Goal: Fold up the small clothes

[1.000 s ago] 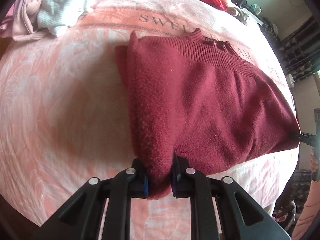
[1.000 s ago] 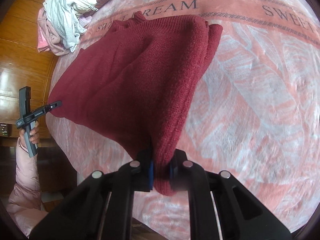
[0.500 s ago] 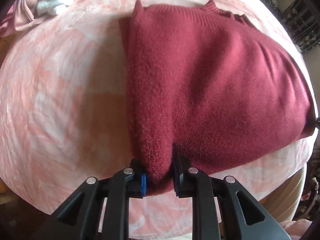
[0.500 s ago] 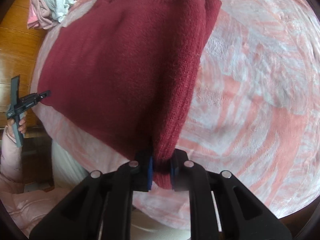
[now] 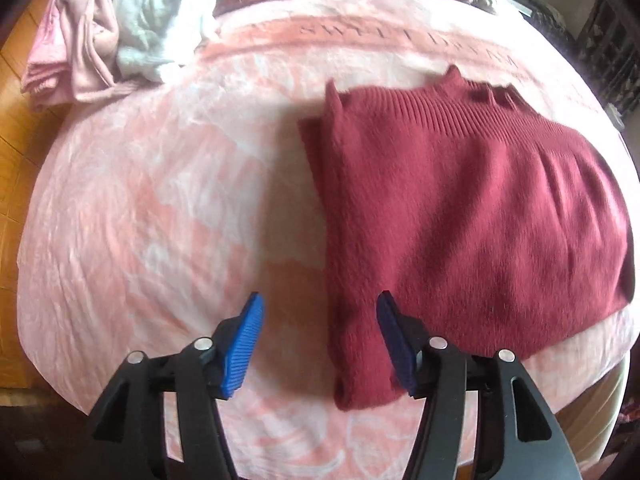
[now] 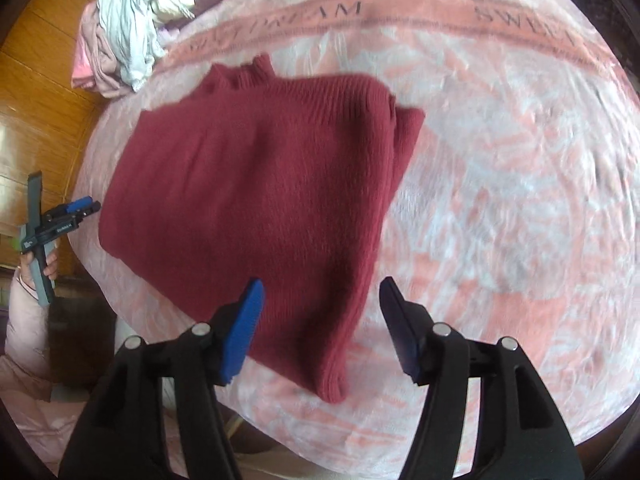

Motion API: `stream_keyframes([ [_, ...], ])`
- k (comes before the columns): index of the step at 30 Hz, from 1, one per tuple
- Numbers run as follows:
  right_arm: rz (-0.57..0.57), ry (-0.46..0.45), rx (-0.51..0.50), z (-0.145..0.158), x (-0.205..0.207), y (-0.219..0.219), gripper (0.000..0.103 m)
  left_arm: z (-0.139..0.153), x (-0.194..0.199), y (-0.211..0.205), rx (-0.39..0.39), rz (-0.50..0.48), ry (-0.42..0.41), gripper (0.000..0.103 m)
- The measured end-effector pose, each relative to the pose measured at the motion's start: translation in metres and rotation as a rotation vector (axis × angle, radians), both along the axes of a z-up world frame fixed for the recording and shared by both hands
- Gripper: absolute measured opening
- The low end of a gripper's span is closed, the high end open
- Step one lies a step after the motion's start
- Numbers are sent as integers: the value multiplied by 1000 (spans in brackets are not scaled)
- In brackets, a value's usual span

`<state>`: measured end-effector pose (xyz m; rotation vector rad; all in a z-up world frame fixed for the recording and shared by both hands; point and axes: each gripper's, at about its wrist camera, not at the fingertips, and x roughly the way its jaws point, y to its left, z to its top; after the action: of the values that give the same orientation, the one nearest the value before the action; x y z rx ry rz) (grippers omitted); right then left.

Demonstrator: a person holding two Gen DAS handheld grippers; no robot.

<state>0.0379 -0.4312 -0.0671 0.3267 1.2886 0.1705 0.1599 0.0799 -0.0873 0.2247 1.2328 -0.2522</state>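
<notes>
Setting: a bed covered by a pink and white blanket (image 5: 160,200) with printed lettering across a darker pink band; the blanket serves as the flat folding surface.
Garment: a dark red knitted sweater (image 5: 460,208) lies folded on the blanket, its ribbed band at the far edge and a thick doubled edge along the side nearest the left tool.
Sweater position: it rests flat near the front edge of the bed, free of both tools; judged from this, the fold is laid down and the piece let go.
Left tool: the left tool (image 5: 318,336) is spread wide and grips nothing; its right blue pad sits just over the near corner of the sweater, its left pad over bare blanket.
Right tool: the right tool (image 6: 322,326) is likewise spread wide and empty, hovering over the sweater's near corner.
Why open: wide fingers let the knit settle without dragging the fold apart.
Other clothes: a heap of pale pink and white garments (image 5: 120,32) sits at the far corner of the bed, well apart, probably awaiting folding.
Blur: both views are slightly smeared.
</notes>
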Motion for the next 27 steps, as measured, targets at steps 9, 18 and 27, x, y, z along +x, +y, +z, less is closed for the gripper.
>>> stream_keyframes([
  [9, -66, 79, 52, -46, 99, -22, 64, -24, 91, -50, -17, 50, 23, 59],
  [18, -47, 103, 91, -62, 116, -7, 6, -45, 112, -82, -36, 14, 64, 24],
  [27, -46, -91, 83, -18, 115, -8, 5, -9, 105, -57, -161, 100, -44, 8],
])
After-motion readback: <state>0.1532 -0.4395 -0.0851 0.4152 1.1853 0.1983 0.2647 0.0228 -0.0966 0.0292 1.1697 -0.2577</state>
